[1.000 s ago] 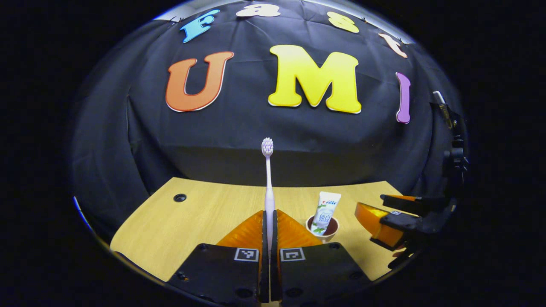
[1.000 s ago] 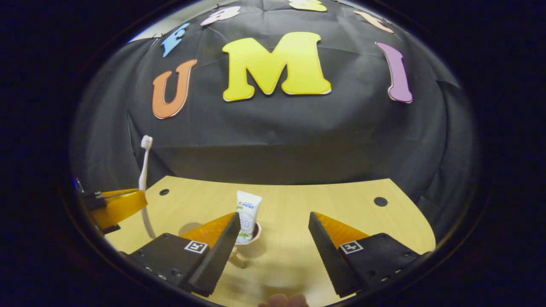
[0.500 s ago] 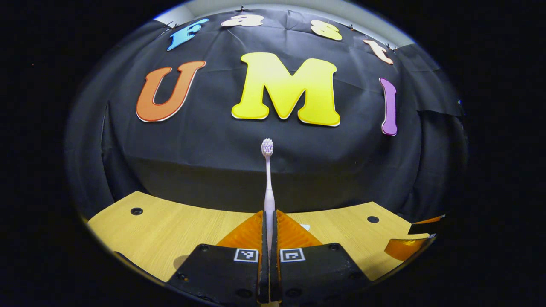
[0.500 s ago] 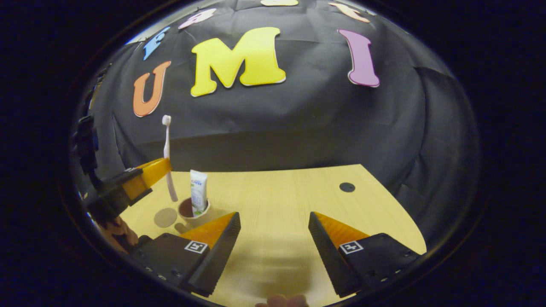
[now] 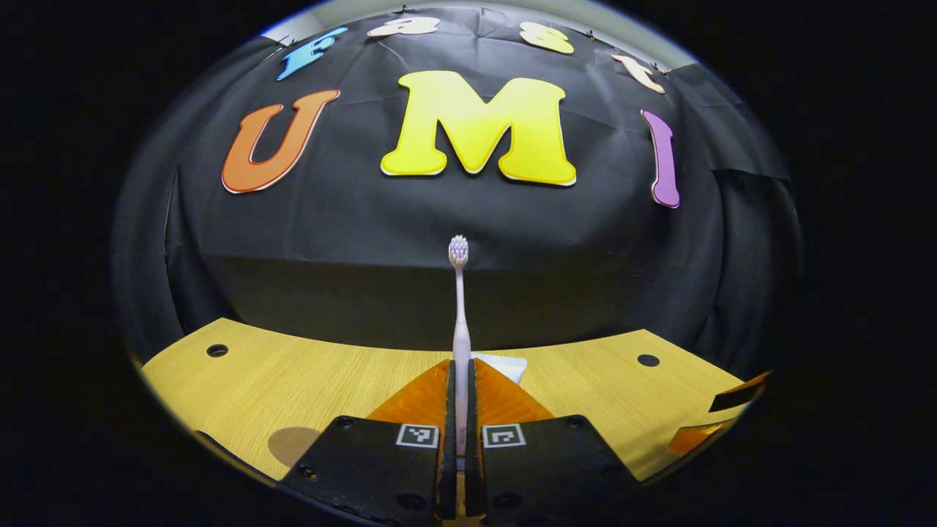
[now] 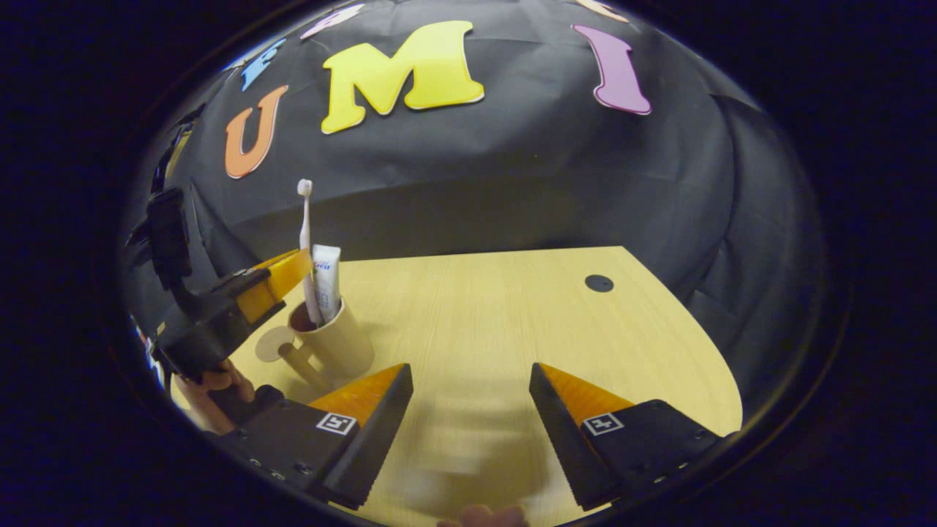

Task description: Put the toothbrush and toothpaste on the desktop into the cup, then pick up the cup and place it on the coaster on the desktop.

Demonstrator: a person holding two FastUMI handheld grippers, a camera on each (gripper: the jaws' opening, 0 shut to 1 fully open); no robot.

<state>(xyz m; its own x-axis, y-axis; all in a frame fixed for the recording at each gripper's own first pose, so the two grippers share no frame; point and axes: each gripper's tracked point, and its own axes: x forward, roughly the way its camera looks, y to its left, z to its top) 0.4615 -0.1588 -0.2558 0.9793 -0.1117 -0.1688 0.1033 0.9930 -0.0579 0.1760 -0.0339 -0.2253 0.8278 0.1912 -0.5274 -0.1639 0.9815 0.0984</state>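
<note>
Between the closed fingers of the left gripper, the toothbrush stands upright, its bristled head up against the dark booth wall and both fingers pressing its handle. Just behind those fingers, the white top of the toothpaste tube peeks out, and the round coaster lies flat on the wooden desk at lower left. At the right edge, part of the other gripper shows.

From the right gripper view, the left gripper holds the toothbrush with its lower end down inside the paper cup, beside the toothpaste tube, which stands in the cup. The coaster lies just left of the cup, apart from its base. The right gripper hangs over the bare desk, fingers spread wide and grasping nothing. A hand grips the left gripper's handle.
</note>
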